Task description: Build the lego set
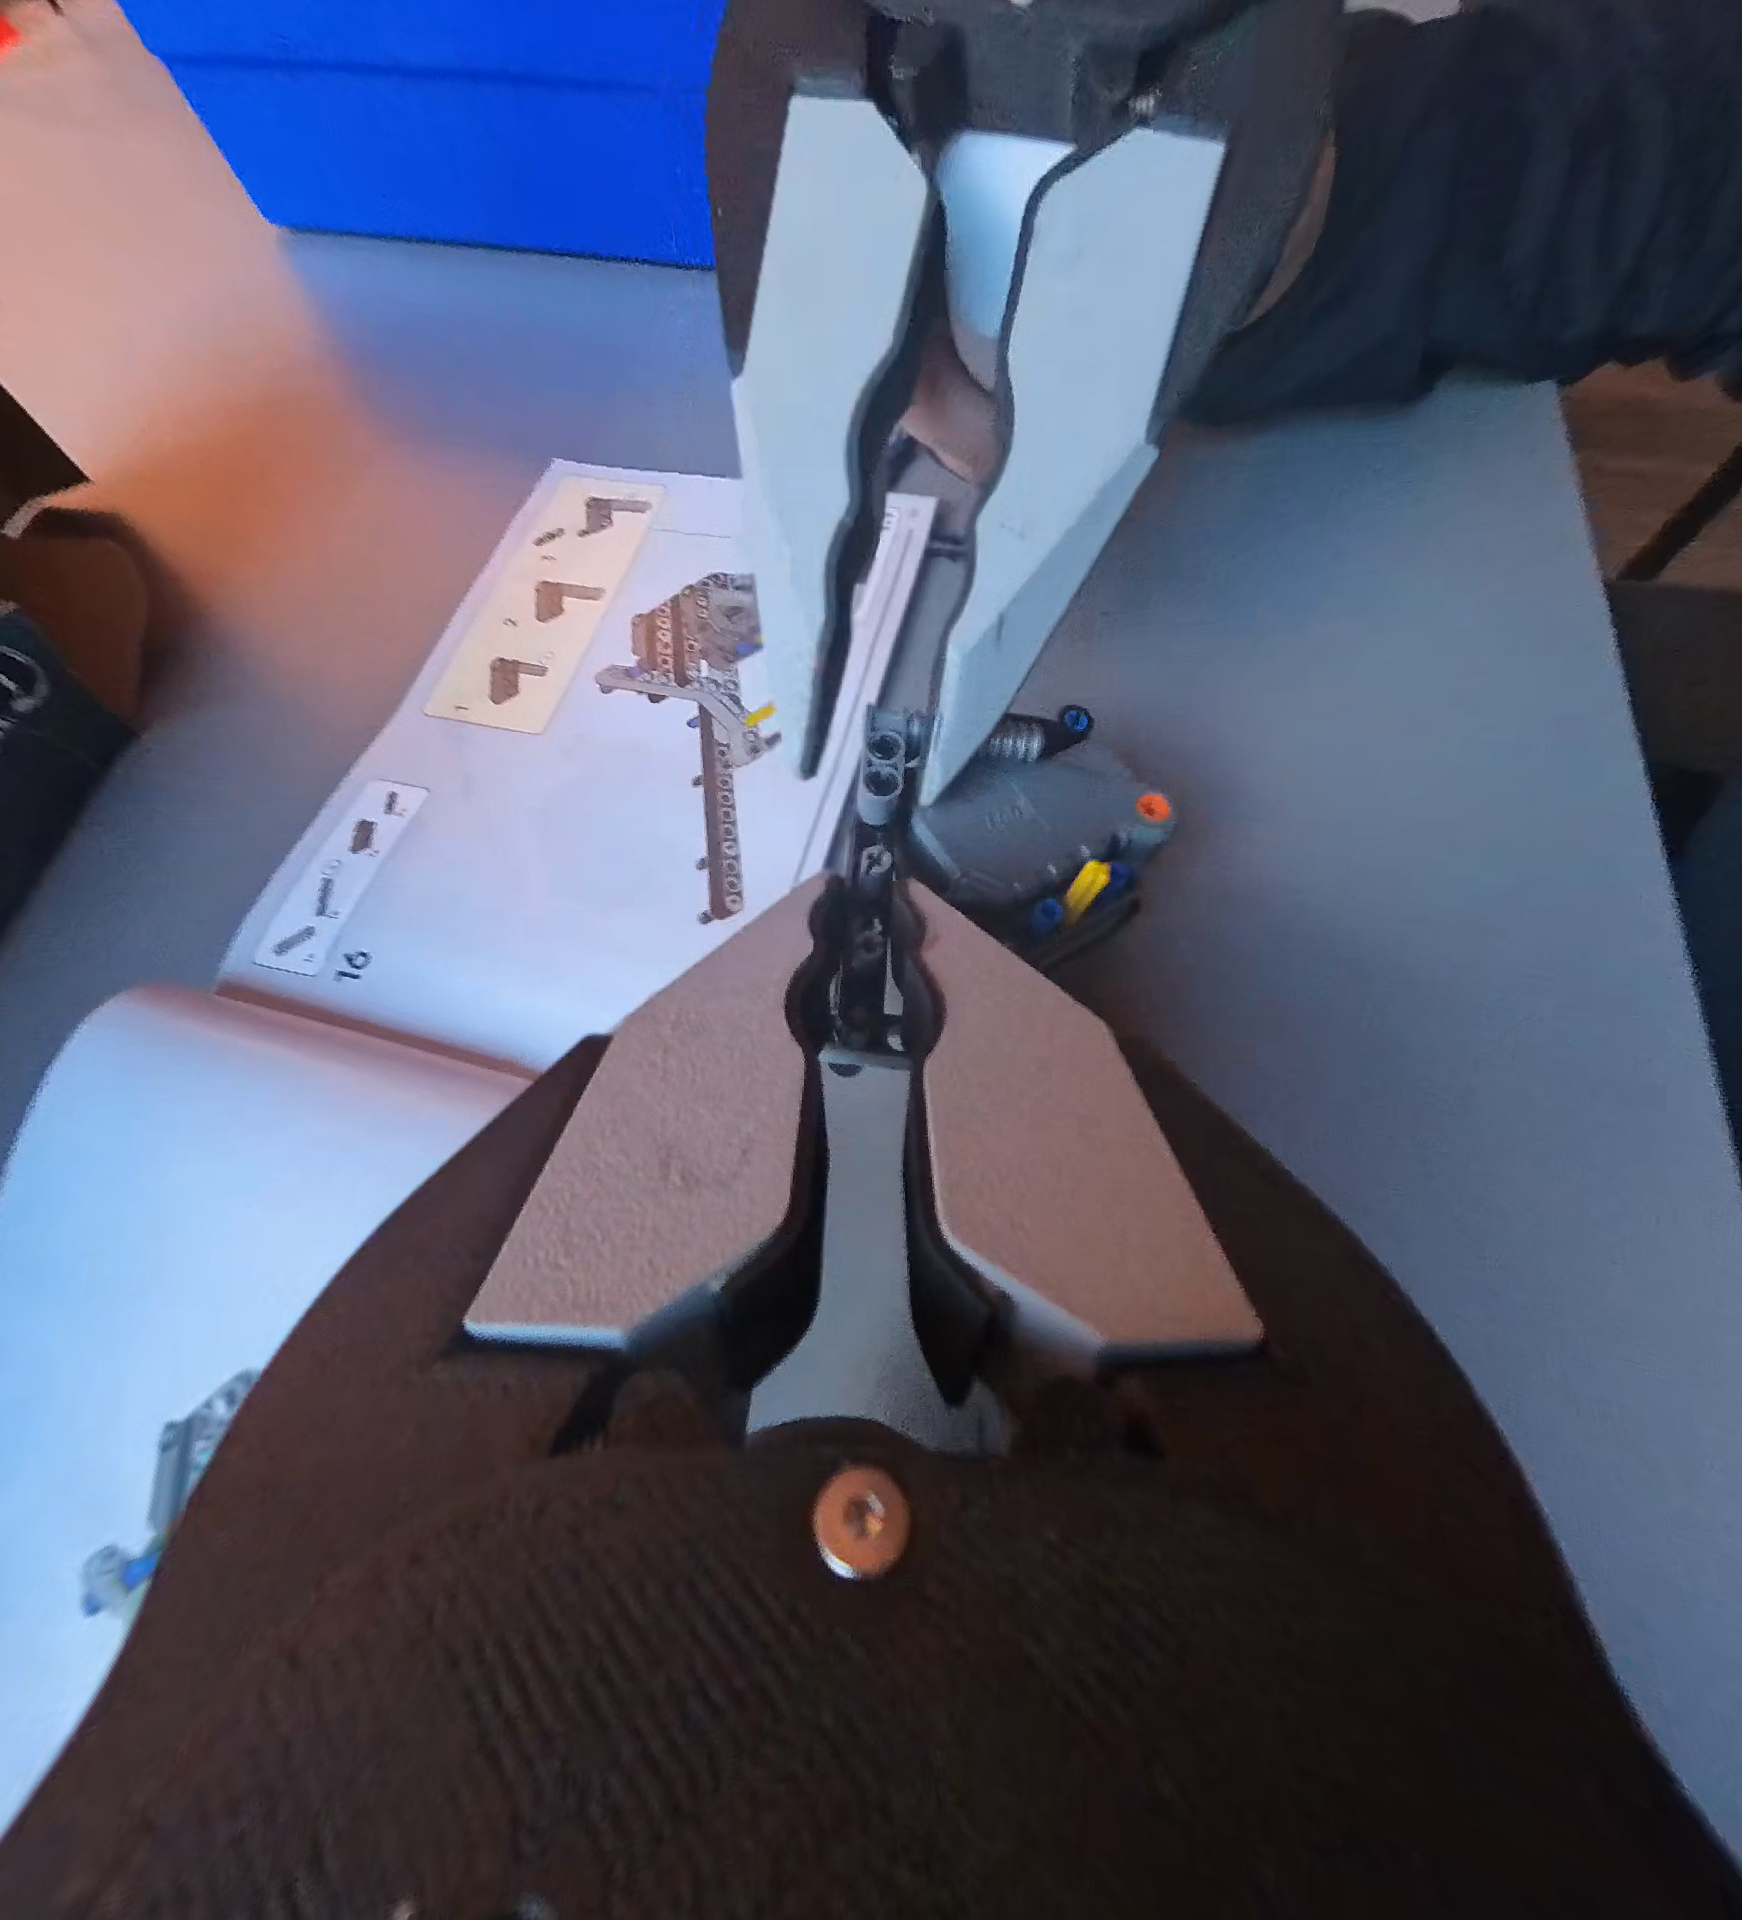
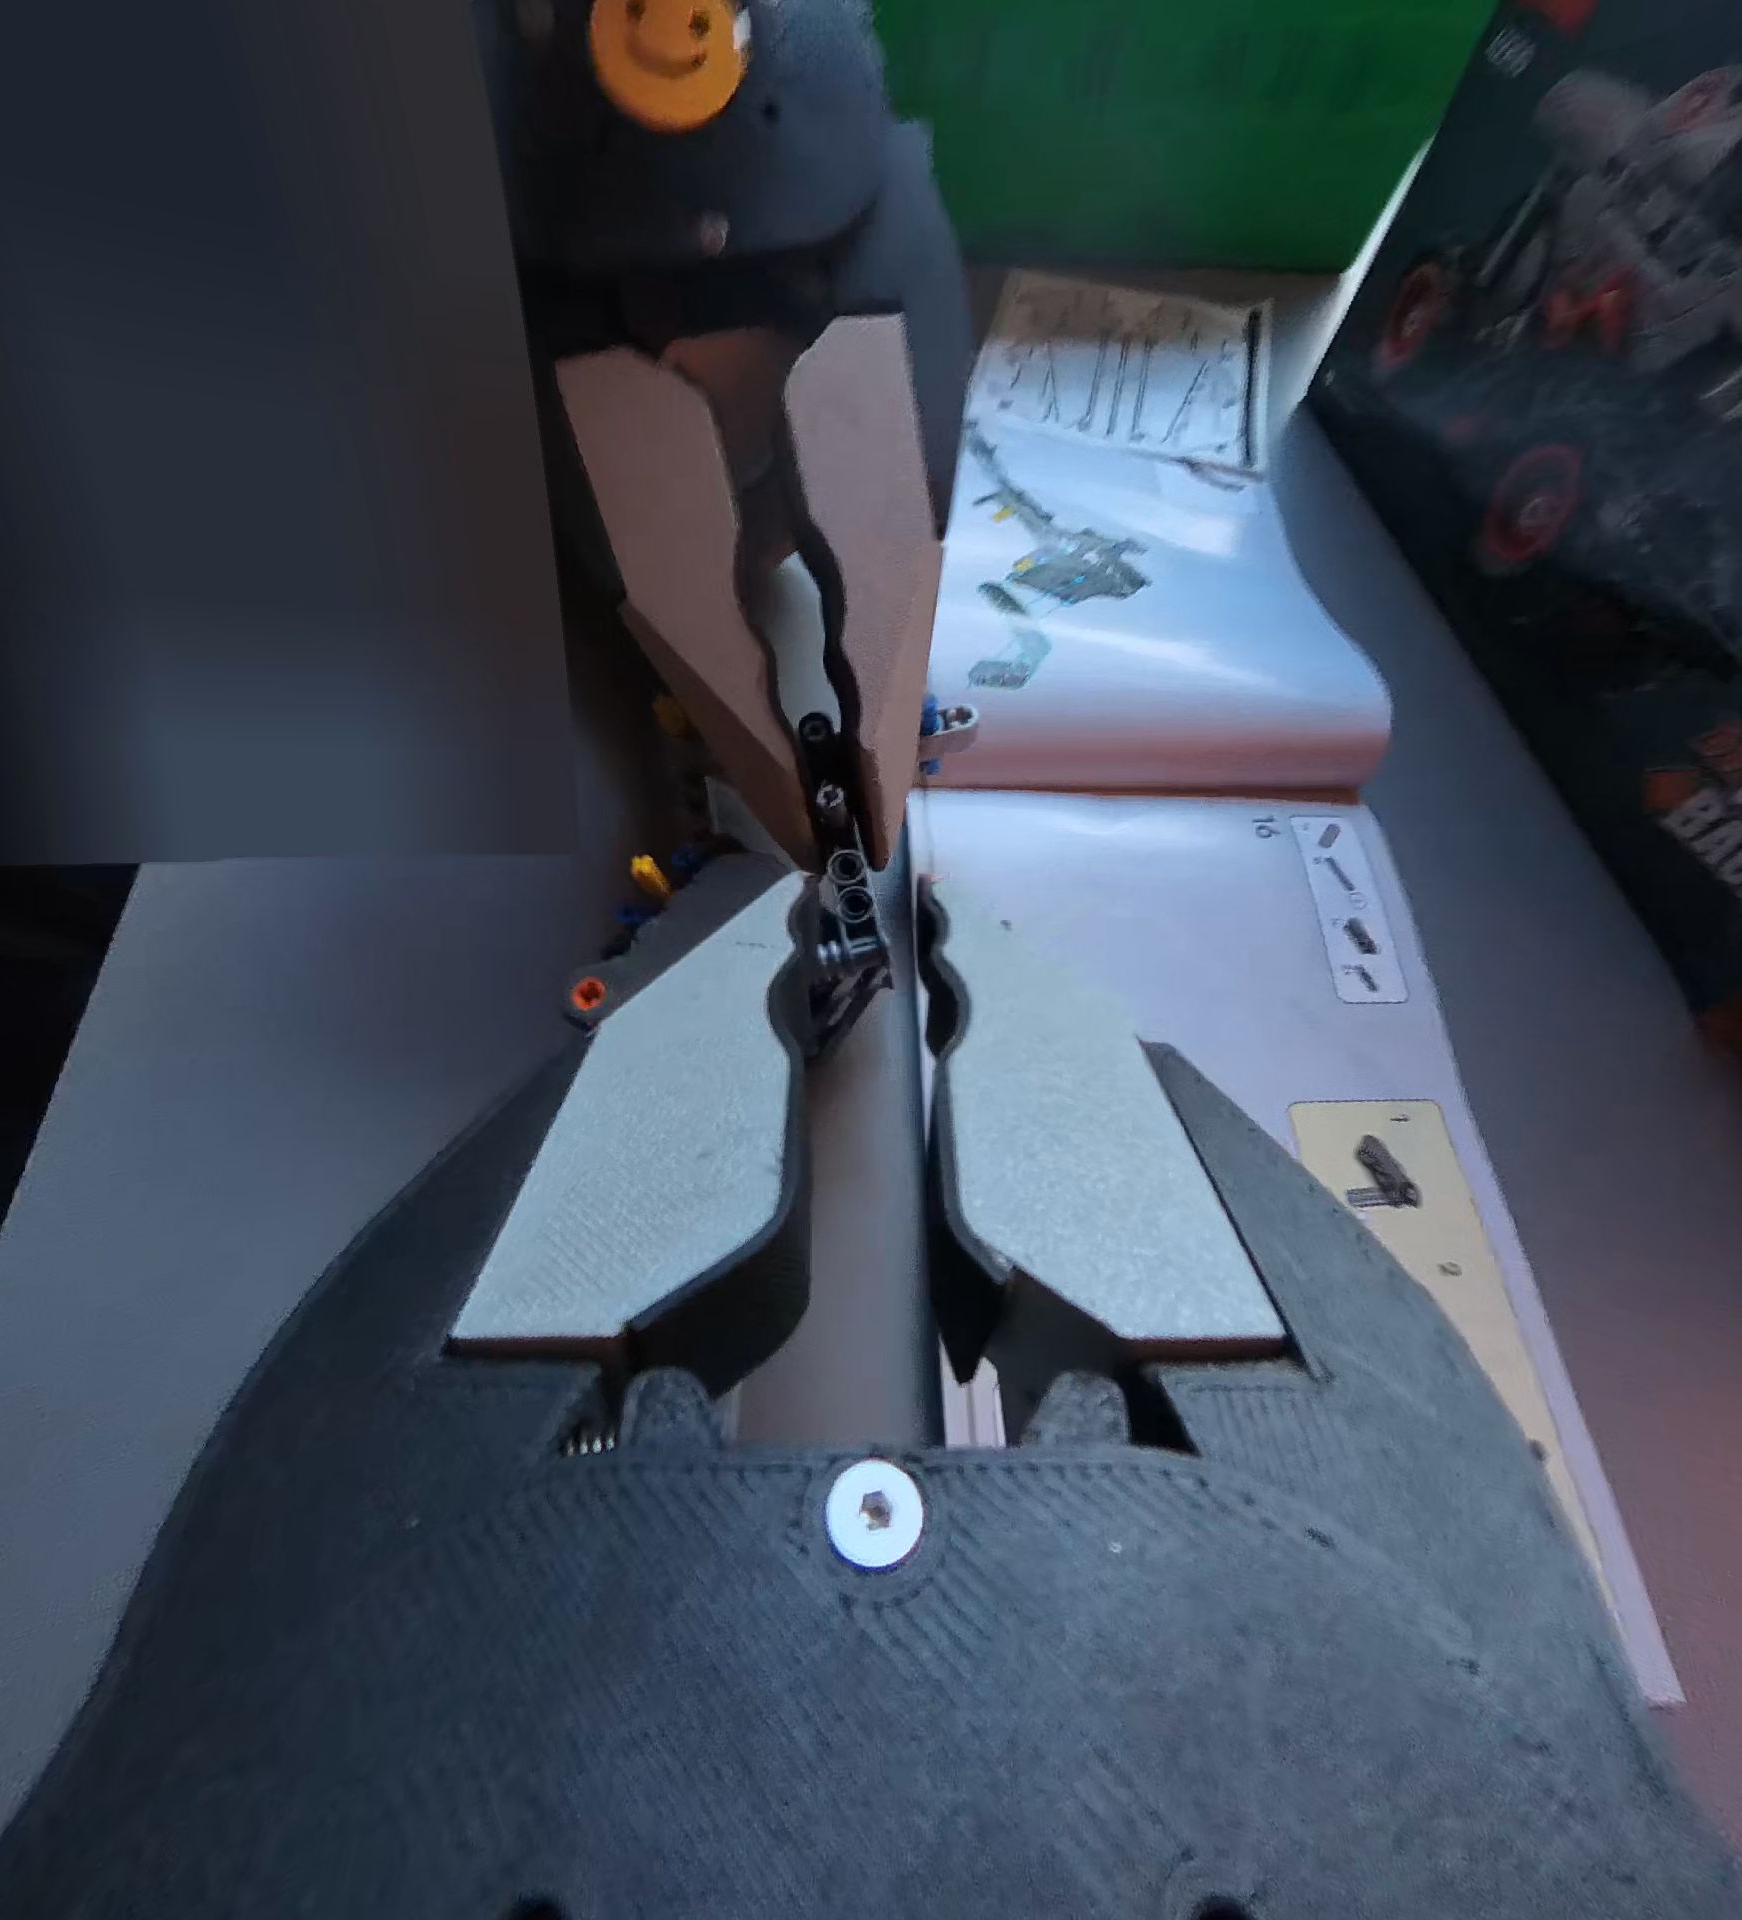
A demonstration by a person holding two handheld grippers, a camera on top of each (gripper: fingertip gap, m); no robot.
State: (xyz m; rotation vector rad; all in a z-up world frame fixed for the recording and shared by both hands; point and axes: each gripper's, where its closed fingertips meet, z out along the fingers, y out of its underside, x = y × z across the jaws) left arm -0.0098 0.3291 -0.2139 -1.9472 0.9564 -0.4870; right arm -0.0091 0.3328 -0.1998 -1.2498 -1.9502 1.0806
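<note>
My left gripper (image 1: 877, 904), with brown pads, is shut on a thin black Technic beam (image 1: 872, 935) and holds it above the table. A small grey connector with round holes (image 1: 888, 753) sits on the beam's far end. My right gripper (image 2: 862, 904), with grey pads, faces the left one tip to tip. The grey connector (image 2: 851, 920) lies between its fingers against the left one, with a slit of daylight on the other side. In the right wrist view the left gripper (image 2: 836, 831) comes down from above, shut on the black beam (image 2: 825, 790).
The open instruction booklet (image 1: 555, 831) lies on the grey table (image 1: 1366, 935) under both grippers. A grey motor block with orange, yellow and blue pins (image 1: 1043, 842) sits beside it. The dark set box (image 2: 1625, 520) stands at the right of the right wrist view, and a blue box (image 1: 431, 104) stands beyond. The grippers are tip to tip, or close to it.
</note>
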